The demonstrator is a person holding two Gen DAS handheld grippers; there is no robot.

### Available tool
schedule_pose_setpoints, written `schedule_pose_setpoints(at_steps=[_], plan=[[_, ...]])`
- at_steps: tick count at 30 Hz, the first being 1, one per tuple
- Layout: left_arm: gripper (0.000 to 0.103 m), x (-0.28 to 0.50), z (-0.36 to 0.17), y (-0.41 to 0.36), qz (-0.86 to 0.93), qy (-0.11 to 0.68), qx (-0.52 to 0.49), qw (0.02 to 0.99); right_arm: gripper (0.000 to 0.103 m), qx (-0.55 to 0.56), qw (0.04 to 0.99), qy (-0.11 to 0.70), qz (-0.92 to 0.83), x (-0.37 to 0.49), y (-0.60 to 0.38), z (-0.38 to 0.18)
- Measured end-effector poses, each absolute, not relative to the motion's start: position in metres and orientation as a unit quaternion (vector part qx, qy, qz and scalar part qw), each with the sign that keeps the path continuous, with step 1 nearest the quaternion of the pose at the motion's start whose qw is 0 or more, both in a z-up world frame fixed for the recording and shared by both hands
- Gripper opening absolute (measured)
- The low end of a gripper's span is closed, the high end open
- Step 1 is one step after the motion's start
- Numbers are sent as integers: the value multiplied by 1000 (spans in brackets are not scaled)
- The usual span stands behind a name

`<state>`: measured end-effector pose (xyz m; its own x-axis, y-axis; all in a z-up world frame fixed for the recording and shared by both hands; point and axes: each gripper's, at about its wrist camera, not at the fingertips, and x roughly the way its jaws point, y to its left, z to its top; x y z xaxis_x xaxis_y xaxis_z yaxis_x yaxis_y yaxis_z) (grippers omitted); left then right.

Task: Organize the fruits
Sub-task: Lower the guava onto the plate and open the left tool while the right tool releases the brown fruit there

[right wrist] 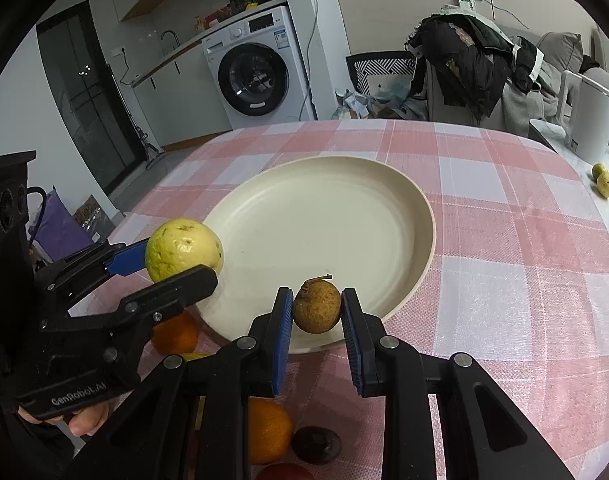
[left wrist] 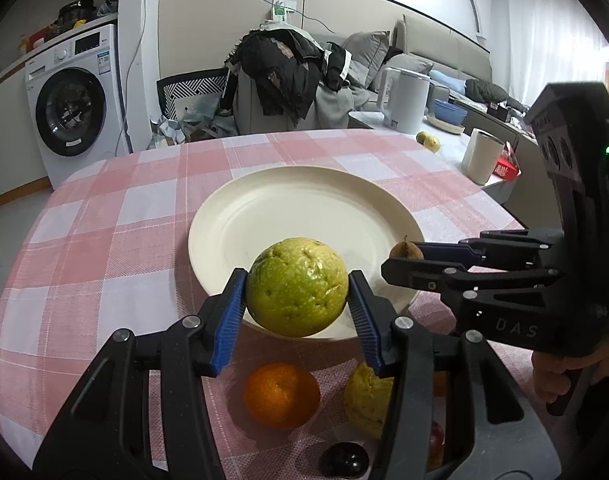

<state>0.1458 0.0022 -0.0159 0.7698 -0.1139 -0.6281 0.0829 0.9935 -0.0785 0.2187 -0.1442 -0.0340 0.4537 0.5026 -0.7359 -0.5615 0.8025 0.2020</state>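
Both my grippers carry fruit above the near rim of the empty plate: the left gripper has its fingers clamped on a green guava, the right gripper pinches a small brown fruit. Nothing lies on the plate yet. An orange, a second guava and a dark fruit remain on the counter.

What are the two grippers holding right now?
Left gripper: shut on the green guava.
Right gripper: shut on the small brown fruit.
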Motion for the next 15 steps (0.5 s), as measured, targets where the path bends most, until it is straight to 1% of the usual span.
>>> schedule_pose_setpoints(at_steps=[6, 7, 9, 10, 11, 12, 13, 14, 15], plan=[[48, 151, -23, 9, -48, 347, -35, 936, 25, -33, 852, 419, 313, 220, -143, -34], [48, 150, -22, 10, -47, 342, -38, 938, 26, -32, 853, 416, 313, 220, -143, -33], [50, 147, -18, 13, -41, 337, -38, 940, 32, -33, 860, 408, 305, 218, -145, -31], [53, 145, -16, 14, -38, 334, -38, 941, 41, -37, 865, 404, 296, 216, -146, -29], [62, 142, -14, 16, -34, 329, -40, 943, 51, -42, 870, 398, 288, 214, -147, -27], [71, 138, -11, 17, -31, 324, -41, 945, 53, -47, 873, 393, 285, 211, -148, -26], [75, 133, -8, 19, -27, 315, -44, 948, 55, -51, 874, 392, 284, 208, -149, -24], [83, 128, -4, 20, -26, 307, -46, 950, 62, -55, 874, 390, 285, 206, -150, -23], [84, 123, -1, 21, -23, 301, -48, 952, 68, -56, 875, 388, 284, 203, -151, -21]])
